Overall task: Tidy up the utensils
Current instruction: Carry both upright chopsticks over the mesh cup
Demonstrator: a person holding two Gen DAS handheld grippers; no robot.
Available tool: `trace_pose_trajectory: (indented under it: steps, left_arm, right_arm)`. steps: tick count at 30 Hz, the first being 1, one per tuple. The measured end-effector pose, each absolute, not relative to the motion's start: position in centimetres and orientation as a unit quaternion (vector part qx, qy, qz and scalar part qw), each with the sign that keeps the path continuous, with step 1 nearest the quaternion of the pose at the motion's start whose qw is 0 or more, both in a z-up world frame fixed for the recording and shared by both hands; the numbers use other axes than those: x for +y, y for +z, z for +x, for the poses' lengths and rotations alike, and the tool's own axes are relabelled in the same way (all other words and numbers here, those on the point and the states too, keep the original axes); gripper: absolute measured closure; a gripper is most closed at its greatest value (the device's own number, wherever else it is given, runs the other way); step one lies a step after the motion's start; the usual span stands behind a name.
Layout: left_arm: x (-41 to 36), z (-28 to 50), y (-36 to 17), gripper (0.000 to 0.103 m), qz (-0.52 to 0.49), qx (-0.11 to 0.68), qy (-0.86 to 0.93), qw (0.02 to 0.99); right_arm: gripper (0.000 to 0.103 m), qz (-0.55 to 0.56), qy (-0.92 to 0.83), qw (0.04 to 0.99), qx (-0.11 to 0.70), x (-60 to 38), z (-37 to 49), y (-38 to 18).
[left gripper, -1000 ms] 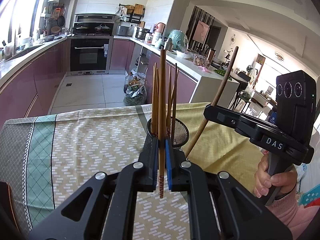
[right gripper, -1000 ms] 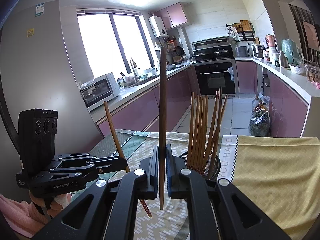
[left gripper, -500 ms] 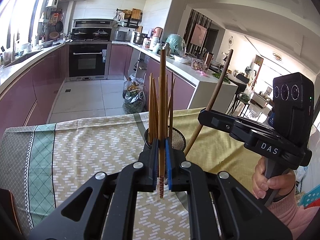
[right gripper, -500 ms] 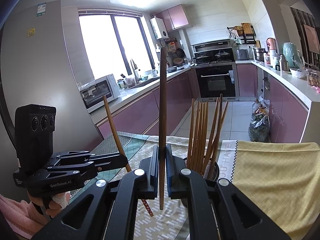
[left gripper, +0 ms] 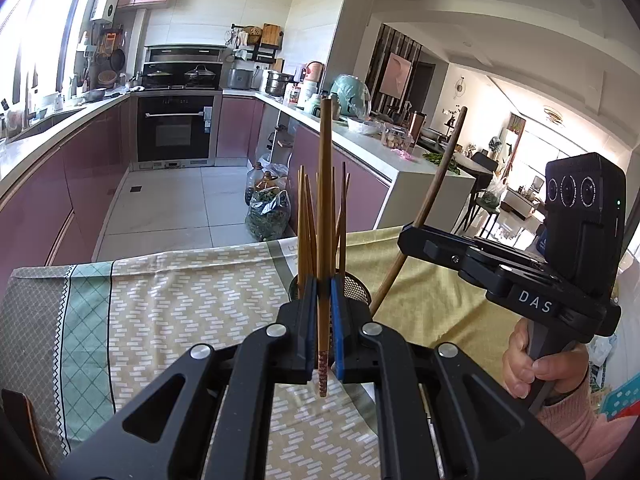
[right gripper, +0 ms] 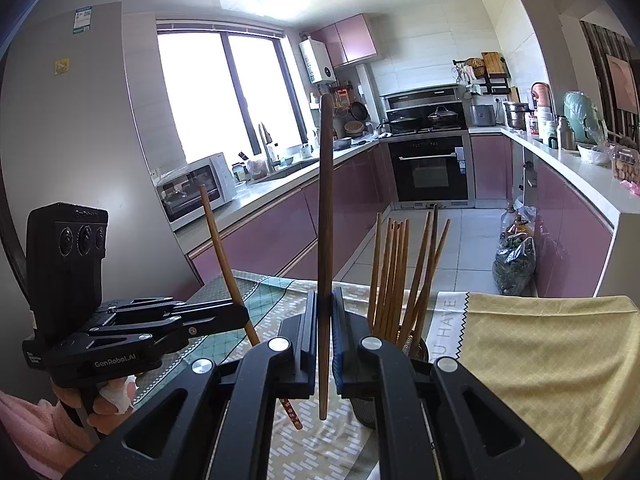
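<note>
Above the cloth-covered counter (left gripper: 168,304), each hand-held gripper of mine clamps one chopstick upright.

My left hand-held gripper (left gripper: 322,320) pinches a light bamboo chopstick with a patterned red tip (left gripper: 323,240), tip down; my right hand-held gripper (right gripper: 324,320) pinches a darker brown wooden chopstick (right gripper: 325,220), long axis vertical. Both hang beside the black mesh holder (left gripper: 354,288) of standing chopsticks. Readable: "DAS", "GenRobot.AI", "U HAVE".

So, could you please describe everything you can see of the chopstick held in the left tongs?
The chopstick is a light brown, wood-like stick, standing nearly upright in the left tongs, clamped low on its length. Its lower end carries a reddish patterned band and hangs free above the tablecloth. Its plain upper end rises above the chopsticks in the mesh holder behind it.
</note>
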State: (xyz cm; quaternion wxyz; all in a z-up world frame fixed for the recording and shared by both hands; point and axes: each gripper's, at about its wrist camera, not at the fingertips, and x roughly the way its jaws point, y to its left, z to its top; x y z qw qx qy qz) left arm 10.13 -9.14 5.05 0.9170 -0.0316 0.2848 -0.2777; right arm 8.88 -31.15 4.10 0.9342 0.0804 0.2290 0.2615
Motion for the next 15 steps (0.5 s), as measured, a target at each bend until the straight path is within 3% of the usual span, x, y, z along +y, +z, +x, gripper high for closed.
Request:
trace_pose_trajectory:
  steps: [15]
  left_arm:
    - [-9.6,10.5,7.6,0.096,-0.032,0.249,-0.282,0.926]
  right_arm:
    - [0.097,0.078,0.248,0.943,0.207,-32.3,10.0,5.7]
